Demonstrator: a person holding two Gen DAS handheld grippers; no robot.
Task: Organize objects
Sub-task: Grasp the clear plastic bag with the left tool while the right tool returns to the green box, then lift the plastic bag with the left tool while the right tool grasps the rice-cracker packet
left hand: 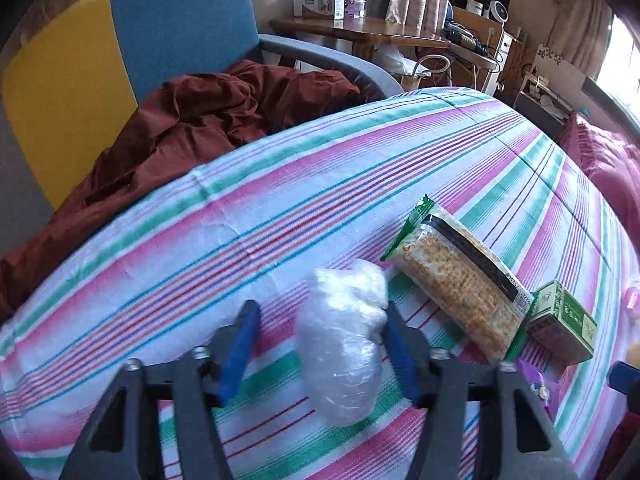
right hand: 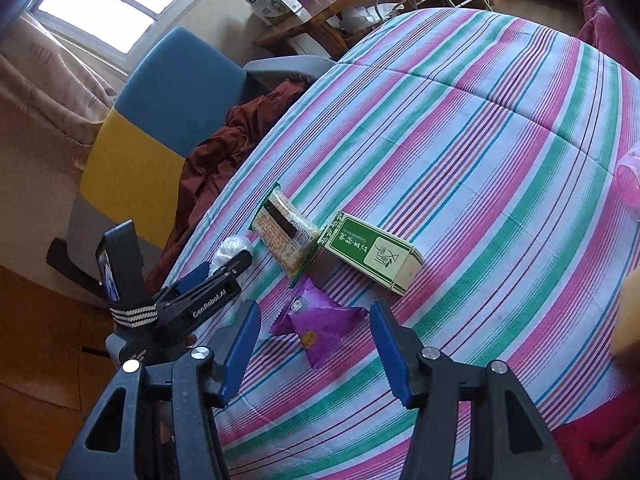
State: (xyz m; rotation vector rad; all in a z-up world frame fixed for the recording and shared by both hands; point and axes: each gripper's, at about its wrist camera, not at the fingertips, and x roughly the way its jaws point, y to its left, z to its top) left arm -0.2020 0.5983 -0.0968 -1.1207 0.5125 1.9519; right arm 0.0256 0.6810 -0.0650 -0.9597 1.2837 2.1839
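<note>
A crumpled clear plastic bag lies on the striped bed sheet between the fingers of my left gripper. Its right pad touches the bag while the left pad stands apart from it, so the jaws are open. Right of the bag lie a cracker packet and a green box. In the right wrist view my right gripper hovers open over a purple snack packet, holding nothing. The cracker packet, green box and left gripper at the bag lie beyond it.
A blue and yellow armchair with a rust-brown cloth stands by the bed's edge. Behind it is a wooden table with boxes. A pink pillow lies at the right, and a pink object sits at the frame's edge.
</note>
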